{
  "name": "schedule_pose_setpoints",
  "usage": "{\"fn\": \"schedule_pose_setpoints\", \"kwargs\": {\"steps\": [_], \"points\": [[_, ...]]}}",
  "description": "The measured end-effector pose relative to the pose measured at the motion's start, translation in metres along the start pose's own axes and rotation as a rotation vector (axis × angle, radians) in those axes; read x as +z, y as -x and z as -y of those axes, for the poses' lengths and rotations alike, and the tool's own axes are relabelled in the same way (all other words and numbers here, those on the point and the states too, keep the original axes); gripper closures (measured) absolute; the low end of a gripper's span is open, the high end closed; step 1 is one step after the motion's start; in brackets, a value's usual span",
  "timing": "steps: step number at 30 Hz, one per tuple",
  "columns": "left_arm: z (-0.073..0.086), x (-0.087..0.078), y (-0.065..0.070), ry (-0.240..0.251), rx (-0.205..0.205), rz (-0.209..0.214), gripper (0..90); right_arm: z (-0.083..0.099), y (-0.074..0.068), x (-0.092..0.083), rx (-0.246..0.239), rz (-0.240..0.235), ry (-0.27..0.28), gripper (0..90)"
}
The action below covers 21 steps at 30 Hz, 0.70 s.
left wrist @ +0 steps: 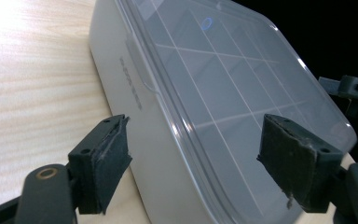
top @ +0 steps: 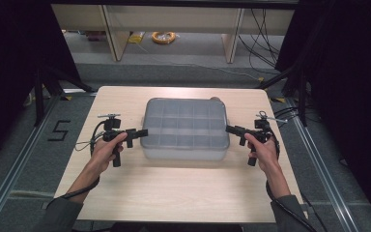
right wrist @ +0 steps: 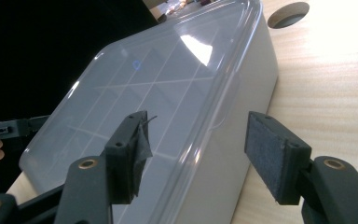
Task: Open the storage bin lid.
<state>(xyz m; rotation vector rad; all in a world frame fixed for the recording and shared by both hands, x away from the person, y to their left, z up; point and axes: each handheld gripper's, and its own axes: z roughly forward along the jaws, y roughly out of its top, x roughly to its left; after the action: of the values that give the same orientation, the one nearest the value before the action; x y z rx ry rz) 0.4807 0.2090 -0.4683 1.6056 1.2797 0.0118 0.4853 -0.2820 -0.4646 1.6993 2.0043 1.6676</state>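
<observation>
**Risk: uneven grab on the box lid rim**

Slip hazard if one side bites before the other: box skews or slides on the smooth table [top: 183, 193]. Rim lip is thin and rounded, so pads could ride off it or pop the lid instead of lifting the whole thing.

Left gripper [top: 142, 132]: jaws apart, nothing held, straddling the lid edge at the box's left end. Right gripper [top: 229, 129]: jaws apart too, empty, just off the right end.

Storage box [top: 184, 129] sits mid-table between both grippers. Translucent grey plastic, rounded corners, clear lid showing a divider grid; compartments look empty.
</observation>
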Motion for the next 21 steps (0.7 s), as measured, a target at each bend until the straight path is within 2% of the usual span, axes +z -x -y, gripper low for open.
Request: {"fn": "schedule_pose_setpoints", "kwargs": {"steps": [1, 3, 4, 5, 6, 9, 10, 11, 13, 15, 16, 19, 20, 21], "points": [[-0.002, 0.002, -0.001, -0.005, 0.000, -0.001, 23.5, -0.001, 0.003, 0.002, -0.025, 0.011, 0.008, 42.4], [-0.005, 0.005, -0.003, -0.001, -0.012, -0.001, 24.2, -0.003, -0.003, 0.002, 0.072, -0.007, -0.023, 43.7], [-0.007, 0.007, -0.004, 0.002, -0.008, -0.009, 24.7, -0.004, 0.002, 0.005, 0.003, -0.003, 0.007, 44.3], [-0.008, 0.009, -0.004, 0.004, -0.007, -0.016, 25.4, -0.005, 0.005, 0.007, -0.018, 0.000, 0.006, 44.9], [-0.010, 0.011, -0.005, 0.007, -0.012, -0.017, 26.1, -0.006, 0.001, 0.008, 0.043, -0.017, -0.011, 46.3], [-0.013, 0.017, -0.008, 0.002, -0.018, -0.025, 28.3, -0.007, 0.000, 0.010, 0.061, -0.025, -0.020, 48.1], [-0.014, 0.019, -0.009, 0.006, -0.027, -0.025, 29.2, -0.007, 0.000, 0.011, 0.059, -0.030, -0.017, 48.2], [-0.016, 0.020, -0.010, 0.006, -0.029, -0.030, 31.3, -0.008, 0.005, 0.014, 0.000, -0.022, -0.002, 48.7], [-0.019, 0.023, -0.011, 0.007, -0.013, -0.034, 35.6, -0.009, 0.006, 0.016, 0.006, -0.018, -0.003, 49.3], [-0.021, 0.026, -0.011, 0.018, -0.011, -0.038, 38.7, -0.009, 0.002, 0.017, 0.059, -0.018, -0.021, 50.0], [-0.022, 0.027, -0.012, 0.015, -0.004, -0.037, 42.4, -0.010, 0.003, 0.018, 0.046, -0.017, -0.022, 50.0], [-0.025, 0.031, -0.015, 0.002, -0.011, -0.030, 46.6, -0.011, 0.003, 0.020, 0.064, -0.020, -0.028, 50.0], [-0.025, 0.032, -0.015, 0.003, -0.014, -0.023, 47.4, -0.011, 0.005, 0.021, 0.033, -0.014, -0.023, 50.1], [-0.026, 0.033, -0.017, 0.004, -0.020, -0.020, 47.6, -0.011, 0.004, 0.021, 0.048, -0.013, -0.027, 50.2]]}}
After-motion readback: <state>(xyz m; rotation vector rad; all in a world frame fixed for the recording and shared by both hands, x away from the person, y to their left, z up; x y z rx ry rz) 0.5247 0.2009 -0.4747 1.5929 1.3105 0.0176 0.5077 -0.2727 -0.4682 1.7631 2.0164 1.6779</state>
